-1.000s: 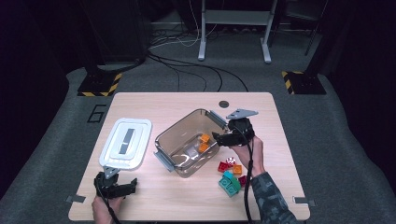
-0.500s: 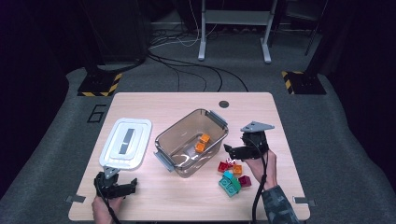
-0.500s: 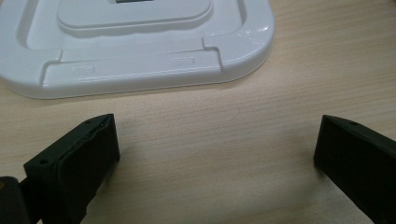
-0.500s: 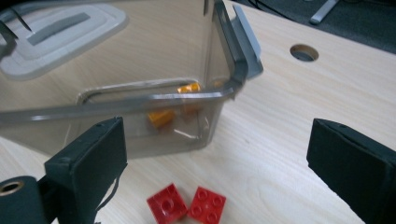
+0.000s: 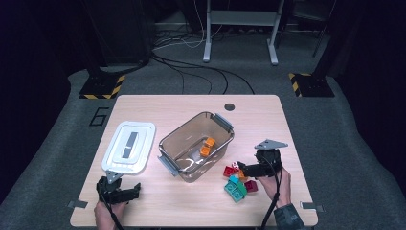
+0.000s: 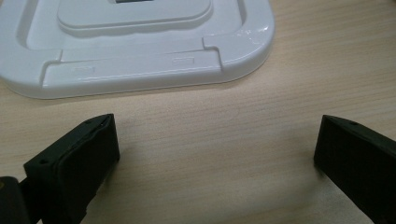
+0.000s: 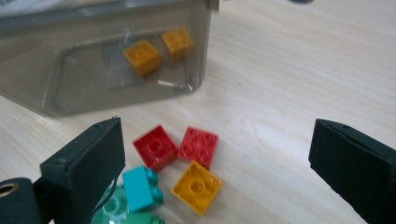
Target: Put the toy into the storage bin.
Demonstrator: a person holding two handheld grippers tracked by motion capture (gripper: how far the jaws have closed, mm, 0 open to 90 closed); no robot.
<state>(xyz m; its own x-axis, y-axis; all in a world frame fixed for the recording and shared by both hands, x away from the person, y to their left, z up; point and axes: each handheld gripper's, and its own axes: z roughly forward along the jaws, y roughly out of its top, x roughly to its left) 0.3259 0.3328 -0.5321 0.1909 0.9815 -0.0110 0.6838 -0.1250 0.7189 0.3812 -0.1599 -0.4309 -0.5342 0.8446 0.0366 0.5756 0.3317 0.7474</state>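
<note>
A clear grey bin [image 5: 178,143] stands mid-table with two orange bricks [image 5: 207,146] [image 7: 142,57] inside. To its right lies a heap of loose bricks [image 5: 237,183]: two red ones [image 7: 155,147], a yellow one [image 7: 196,186], a teal one [image 7: 137,189] and some green. My right gripper [image 5: 242,169] [image 7: 215,158] hangs low over that heap. Its jaws have just been opening and stand wide apart, with nothing pressed between them. My left gripper [image 5: 135,190] [image 6: 217,144] rests open on bare wood just in front of the white lid [image 5: 129,146] [image 6: 135,42].
The lid lies flat to the left of the bin. A dark round hole [image 5: 230,107] marks the far side of the table. Beyond the table, cables and black stands with yellow-striped feet [image 5: 99,88] sit on the grey floor.
My right gripper has left the bin's right rim, moving right, toward the person and down to the loose bricks. The left gripper has stayed in place.
</note>
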